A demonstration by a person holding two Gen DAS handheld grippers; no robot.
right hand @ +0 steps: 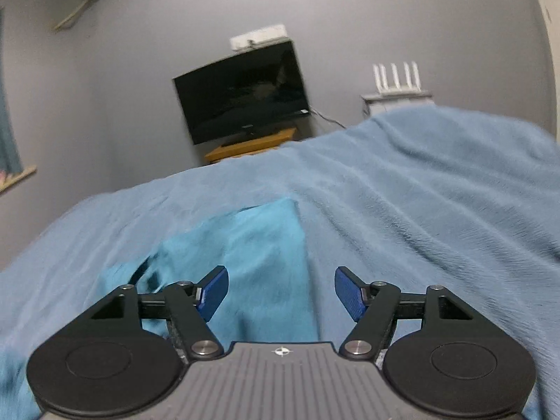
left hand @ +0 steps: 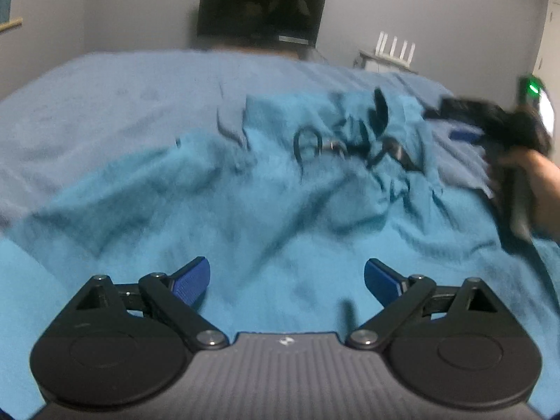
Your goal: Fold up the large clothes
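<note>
Teal garment [left hand: 273,217] lies spread and rumpled on the bed [left hand: 105,112], which is covered by a grey-blue blanket. Its near portion reaches the near edge of the bed under the left gripper; its crumpled upper part, carrying dark cords or straps [left hand: 350,140], sits toward the middle of the bed.

Left gripper [left hand: 287,280]: fingers spread wide, blue pads [left hand: 190,285] apart, nothing between them. It hangs just above the teal cloth; contact cannot be told.

Right gripper [right hand: 281,295]: fingers wide apart, nothing clamped. In its own view it sits over one straight-edged corner of the garment [right hand: 266,245] with bare blanket [right hand: 420,192] to the right. The left wrist view shows this gripper [left hand: 465,119] at the right edge of the bed, blurred, held in a hand [left hand: 535,189]; a green light [left hand: 533,88] glows on it.

Beyond the far edge of the bed: a dark television [right hand: 245,94] on a wooden stand [right hand: 252,145] against the grey wall, and a white router [right hand: 395,84] with upright antennas on a small shelf to its right.
</note>
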